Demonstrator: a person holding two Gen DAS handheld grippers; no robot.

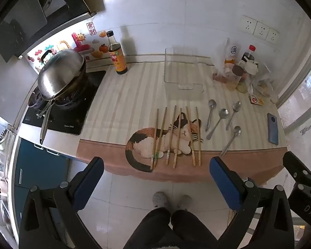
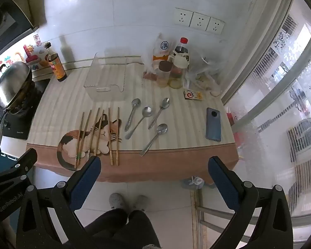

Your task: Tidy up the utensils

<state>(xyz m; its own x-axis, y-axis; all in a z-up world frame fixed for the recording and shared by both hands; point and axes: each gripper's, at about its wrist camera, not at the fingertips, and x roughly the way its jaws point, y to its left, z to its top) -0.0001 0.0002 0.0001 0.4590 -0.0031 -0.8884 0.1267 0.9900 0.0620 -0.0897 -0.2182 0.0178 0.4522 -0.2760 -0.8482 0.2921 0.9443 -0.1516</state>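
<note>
Both tools, left tool (image 1: 156, 178) and right tool (image 2: 154, 177), hovering wide, empty, before counter (image 2: 176, 161); chopsticks (image 1: 176, 137) and spoons (image 2: 147, 120) lying sorted, awaiting clear bin (image 2: 105, 83).

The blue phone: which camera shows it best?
The right wrist view: the blue phone lies whole and large on the table. In the left wrist view the phone sits small and stretched near the edge.

spoons (image 2: 146, 117): shiny smooth metal | chopsticks (image 2: 99, 131): dull brown wood | box (image 2: 106, 78): clear smooth plastic | worktop (image 2: 182, 137): striped cloth cover | pot lid (image 1: 61, 73): shiny metal
</note>
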